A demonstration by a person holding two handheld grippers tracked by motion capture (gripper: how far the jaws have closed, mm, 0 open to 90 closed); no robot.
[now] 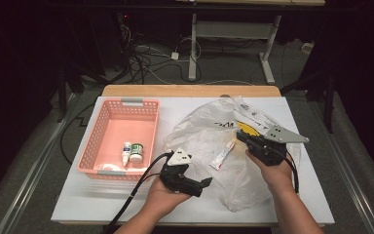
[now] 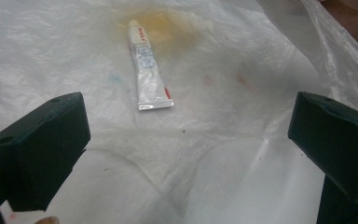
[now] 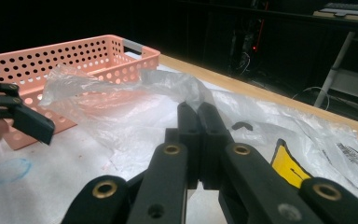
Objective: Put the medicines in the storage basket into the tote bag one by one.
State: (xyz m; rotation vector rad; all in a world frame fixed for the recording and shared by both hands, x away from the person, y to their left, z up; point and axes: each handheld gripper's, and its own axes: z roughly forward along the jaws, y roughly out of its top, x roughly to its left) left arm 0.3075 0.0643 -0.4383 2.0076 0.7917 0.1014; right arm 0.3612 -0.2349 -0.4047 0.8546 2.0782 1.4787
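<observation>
Left gripper [image 1: 202, 184] held low over the near edge of a clear plastic bag [image 1: 202, 134], fingers spread wide with nothing between them. Small white tube [image 2: 148, 70] lying flat on the bag ahead of those fingers, well apart from them; seen in the high view near the bag's middle, between the two grippers. Print on the tube too small to read. Yellowish stain or tint on or under the film at the tube's cap end; which, cannot be told.

Right gripper [image 3: 199, 140] with fingers pressed fully together at the bag's right edge. Thin film there hard to make out; pinched or merely touched, cannot be told. Yellow and black print on the bag just beside those fingers, partly hidden by the gripper in the high view.

Pink perforated basket [image 1: 102, 126] on the left of the white bench [image 1: 78, 195], just beside the bag, a raised fold of film blurring its wall in the right gripper view. Two small bottles [image 1: 132, 152] inside at the near end, labels illegible. Both forearms cut off by the bottom edge.
</observation>
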